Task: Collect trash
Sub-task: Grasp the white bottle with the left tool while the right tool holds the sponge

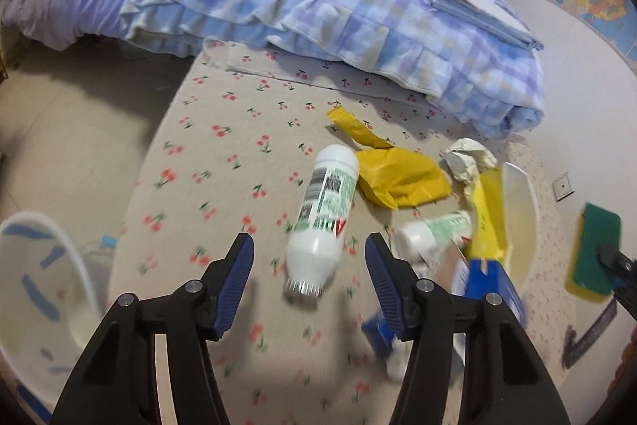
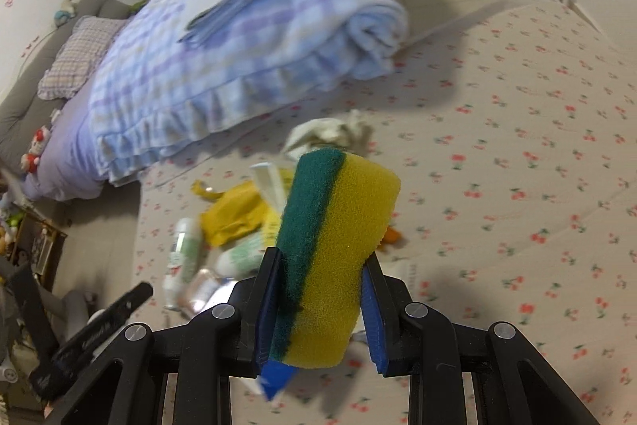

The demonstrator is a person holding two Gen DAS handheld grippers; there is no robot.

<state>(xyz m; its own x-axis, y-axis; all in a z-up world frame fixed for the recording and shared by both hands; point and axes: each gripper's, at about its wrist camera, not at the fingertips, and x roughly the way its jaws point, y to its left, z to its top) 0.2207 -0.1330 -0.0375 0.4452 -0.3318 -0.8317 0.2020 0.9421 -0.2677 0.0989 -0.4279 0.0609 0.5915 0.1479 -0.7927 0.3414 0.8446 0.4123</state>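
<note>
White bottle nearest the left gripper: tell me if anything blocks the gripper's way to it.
Nothing visible does. The white bottle lies alone on the cherry-print mat, just ahead of the open left gripper; the yellow bag lies beyond it.

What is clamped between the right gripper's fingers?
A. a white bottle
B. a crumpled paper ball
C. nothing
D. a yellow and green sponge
D: in the right wrist view, the right gripper has its blue pads pressed against both sides of the yellow and green sponge.
</note>
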